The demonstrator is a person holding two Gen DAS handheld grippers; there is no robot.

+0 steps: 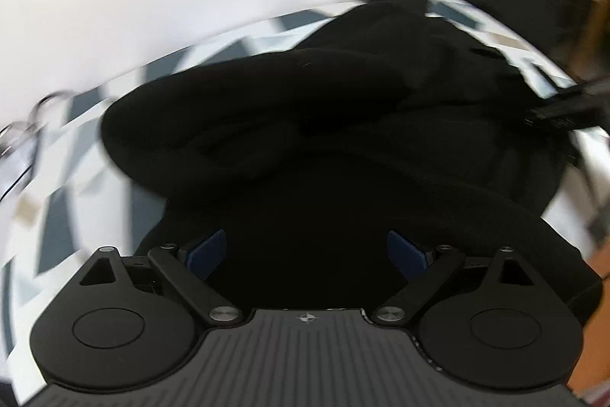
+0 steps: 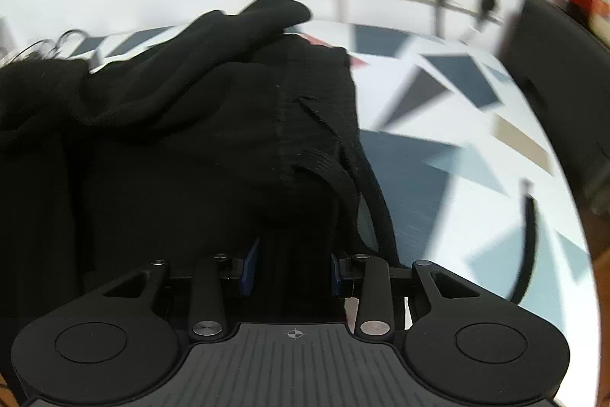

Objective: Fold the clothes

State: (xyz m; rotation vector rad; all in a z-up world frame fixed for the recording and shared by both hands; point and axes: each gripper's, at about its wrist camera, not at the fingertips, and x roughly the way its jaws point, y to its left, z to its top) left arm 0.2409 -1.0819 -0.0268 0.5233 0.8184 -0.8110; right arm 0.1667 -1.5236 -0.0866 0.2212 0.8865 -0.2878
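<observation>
A soft, limp black garment (image 1: pixel 324 124) is heaped mid-frame on the patterned worktop (image 2: pixel 457 155); the left gripper (image 1: pixel 307 250) is held spread over it; the right gripper (image 2: pixel 293 269) is clamped on a bunched edge, judged a sound hold.

- Black garment (image 2: pixel 213 124): matt knitted cloth, soft, with ribbed edging and a stitched seam.
- Tabletop (image 2: pixel 438 124): smooth covering, faint sheen, printed with grey, blue and tan triangles.
- Right hand-held gripper (image 2: pixel 293 271): matt black plastic, ribbed grey housing, brushed metal pivot pins, blue rubbery pads.
</observation>
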